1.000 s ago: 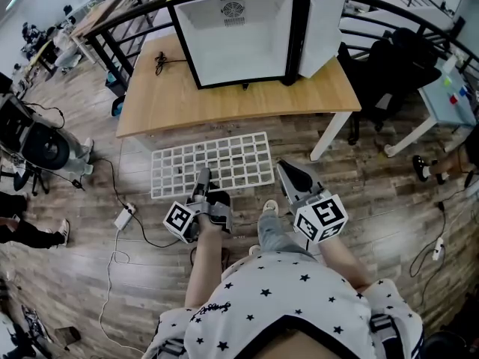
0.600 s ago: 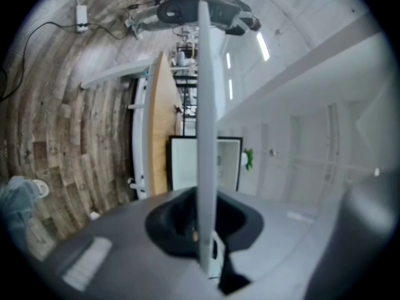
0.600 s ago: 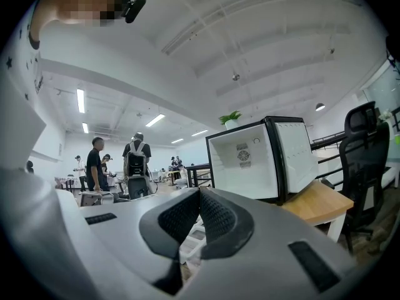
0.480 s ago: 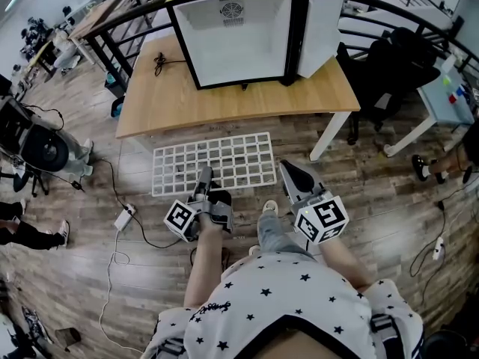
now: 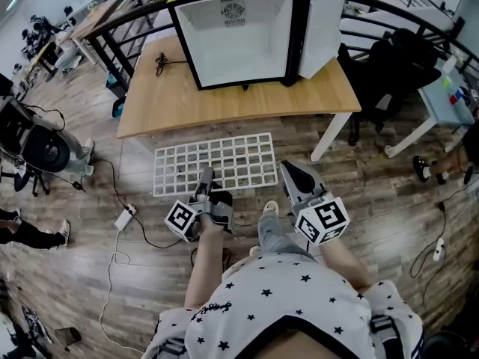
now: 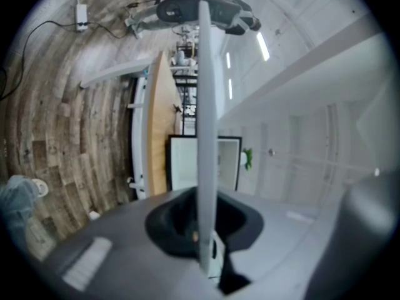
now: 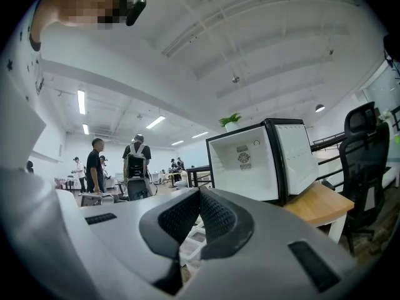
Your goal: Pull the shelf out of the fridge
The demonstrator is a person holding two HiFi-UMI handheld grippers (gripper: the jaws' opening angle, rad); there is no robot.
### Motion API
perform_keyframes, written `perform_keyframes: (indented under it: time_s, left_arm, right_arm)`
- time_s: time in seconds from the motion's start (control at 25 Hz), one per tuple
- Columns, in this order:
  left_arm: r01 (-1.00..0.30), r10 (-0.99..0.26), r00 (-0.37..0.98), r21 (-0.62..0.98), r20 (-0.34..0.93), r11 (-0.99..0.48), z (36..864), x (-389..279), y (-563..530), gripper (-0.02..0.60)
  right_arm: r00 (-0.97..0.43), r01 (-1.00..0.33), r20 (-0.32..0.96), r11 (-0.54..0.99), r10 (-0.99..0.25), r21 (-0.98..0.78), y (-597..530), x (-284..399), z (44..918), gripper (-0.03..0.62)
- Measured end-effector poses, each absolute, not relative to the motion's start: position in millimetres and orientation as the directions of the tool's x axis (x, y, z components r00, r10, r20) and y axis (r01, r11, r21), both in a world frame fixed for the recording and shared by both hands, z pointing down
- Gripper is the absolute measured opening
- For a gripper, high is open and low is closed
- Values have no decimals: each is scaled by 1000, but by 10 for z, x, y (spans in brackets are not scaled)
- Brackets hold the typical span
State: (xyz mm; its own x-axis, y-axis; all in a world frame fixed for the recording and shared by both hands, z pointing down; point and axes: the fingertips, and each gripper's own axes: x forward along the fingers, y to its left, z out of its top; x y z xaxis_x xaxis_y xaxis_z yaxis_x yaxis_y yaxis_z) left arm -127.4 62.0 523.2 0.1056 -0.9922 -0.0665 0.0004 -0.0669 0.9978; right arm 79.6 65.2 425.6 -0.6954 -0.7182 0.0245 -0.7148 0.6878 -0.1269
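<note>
Wire shelf (image 5: 224,159) hangs clear of the fridge (image 5: 236,40), its edge pinched by my left hand-held gripper (image 5: 203,175); right hand-held gripper (image 5: 289,170) pressed together, empty.

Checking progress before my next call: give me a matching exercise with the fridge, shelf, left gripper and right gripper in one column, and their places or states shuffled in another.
1 fridge
2 shelf
3 left gripper
4 right gripper

A jaws together, holding nothing
B on the wooden table, door open
C clamped on the shelf's near edge
D out of the fridge, above the floor

Pairs: 1-B, 2-D, 3-C, 4-A
</note>
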Motion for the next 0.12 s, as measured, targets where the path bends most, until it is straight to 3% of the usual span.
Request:
perform_keyframes:
  time_s: [0.12]
  left_arm:
    - [3,-992,105,998,-65,-65,5251,-1317,637,32]
  right_arm:
    - [-696,-714,24,689,-718,-127,667,745,4267,20]
